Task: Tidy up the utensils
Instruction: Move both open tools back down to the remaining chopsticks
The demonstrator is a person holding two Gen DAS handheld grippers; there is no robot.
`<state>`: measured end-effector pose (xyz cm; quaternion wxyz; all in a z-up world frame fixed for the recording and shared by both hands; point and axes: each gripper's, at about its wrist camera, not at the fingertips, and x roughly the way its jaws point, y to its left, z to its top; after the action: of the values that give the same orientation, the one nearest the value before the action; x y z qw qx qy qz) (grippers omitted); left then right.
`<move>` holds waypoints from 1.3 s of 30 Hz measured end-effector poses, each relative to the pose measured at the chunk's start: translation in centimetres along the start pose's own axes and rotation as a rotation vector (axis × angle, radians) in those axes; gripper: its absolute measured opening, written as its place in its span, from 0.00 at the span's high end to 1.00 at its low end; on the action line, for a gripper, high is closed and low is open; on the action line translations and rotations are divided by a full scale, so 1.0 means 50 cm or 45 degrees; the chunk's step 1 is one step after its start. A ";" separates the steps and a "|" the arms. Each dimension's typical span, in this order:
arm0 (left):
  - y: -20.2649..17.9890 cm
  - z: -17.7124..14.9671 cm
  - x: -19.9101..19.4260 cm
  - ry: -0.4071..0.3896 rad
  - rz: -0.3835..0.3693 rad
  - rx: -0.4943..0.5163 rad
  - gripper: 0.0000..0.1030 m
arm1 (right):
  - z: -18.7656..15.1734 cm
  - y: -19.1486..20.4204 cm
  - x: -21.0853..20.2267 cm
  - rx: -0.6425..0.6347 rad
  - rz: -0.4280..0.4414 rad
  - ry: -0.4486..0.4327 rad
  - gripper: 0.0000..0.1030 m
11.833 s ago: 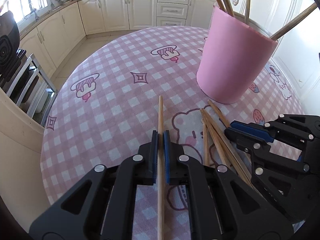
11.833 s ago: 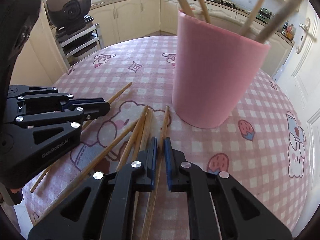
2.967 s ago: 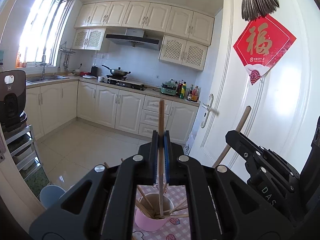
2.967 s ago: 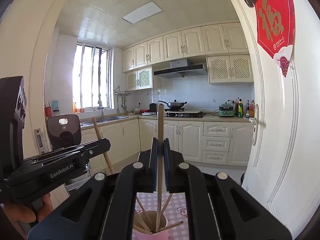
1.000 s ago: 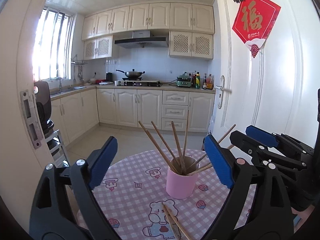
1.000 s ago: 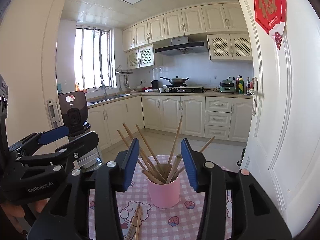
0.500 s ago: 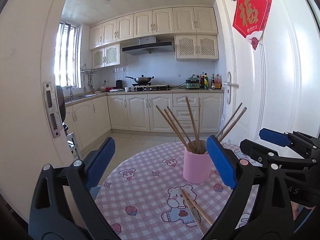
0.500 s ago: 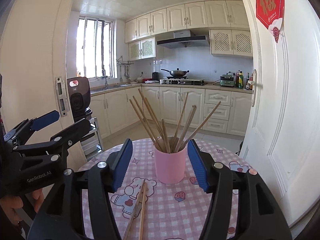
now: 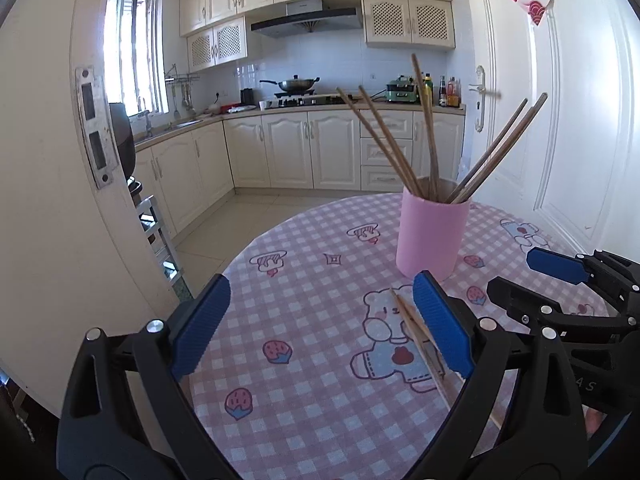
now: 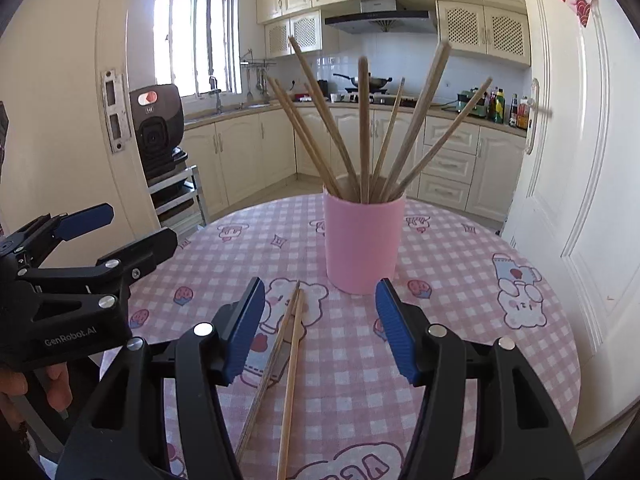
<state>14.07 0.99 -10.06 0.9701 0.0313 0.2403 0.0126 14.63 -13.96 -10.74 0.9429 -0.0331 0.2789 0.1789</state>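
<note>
Two chopsticks (image 10: 291,344) lie flat on the table (image 10: 460,280) just before the pink cup (image 10: 362,240), long axes pointing toward it. More stand fanned inside the cup. Left gripper (image 9: 320,328) gapes wide, empty; right gripper (image 10: 320,320), jaws just widened, is likewise empty.

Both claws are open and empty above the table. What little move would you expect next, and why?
Probably the right gripper lowers onto the two chopsticks still lying on the table before the pink cup. Its jaws, which have just been opening, stand apart with nothing between them, and the chopsticks lie nearly in line with that gap. The left gripper is open too.
</note>
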 end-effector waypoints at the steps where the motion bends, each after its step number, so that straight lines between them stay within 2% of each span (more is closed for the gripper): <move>1: 0.004 -0.006 0.009 0.021 0.002 -0.006 0.12 | -0.005 0.001 0.011 -0.002 0.000 0.026 0.47; 8: 0.022 -0.032 0.054 0.125 0.014 -0.029 0.12 | -0.038 0.003 0.090 -0.015 -0.006 0.215 0.47; 15: 0.025 -0.044 0.072 0.156 0.011 -0.031 0.12 | -0.048 0.017 0.132 -0.041 0.008 0.311 0.47; 27: 0.030 -0.053 0.091 0.194 0.008 -0.044 0.12 | -0.029 0.030 0.186 -0.079 0.019 0.401 0.48; 31: 0.033 -0.054 0.096 0.211 0.016 -0.053 0.12 | -0.025 0.042 0.210 -0.095 0.049 0.433 0.57; 34: 0.036 -0.055 0.098 0.222 0.012 -0.065 0.12 | -0.022 0.032 0.214 -0.055 0.066 0.432 0.62; 37: 0.038 -0.056 0.101 0.230 0.007 -0.079 0.12 | -0.017 0.000 0.203 0.117 0.214 0.413 0.62; 39: 0.036 -0.056 0.103 0.232 0.010 -0.079 0.12 | -0.012 -0.013 0.195 0.153 0.229 0.392 0.62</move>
<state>17.28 3.16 -14.82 0.9446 0.0009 0.3271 0.0266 22.17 -11.57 -16.49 0.8697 0.0214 0.4318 0.2382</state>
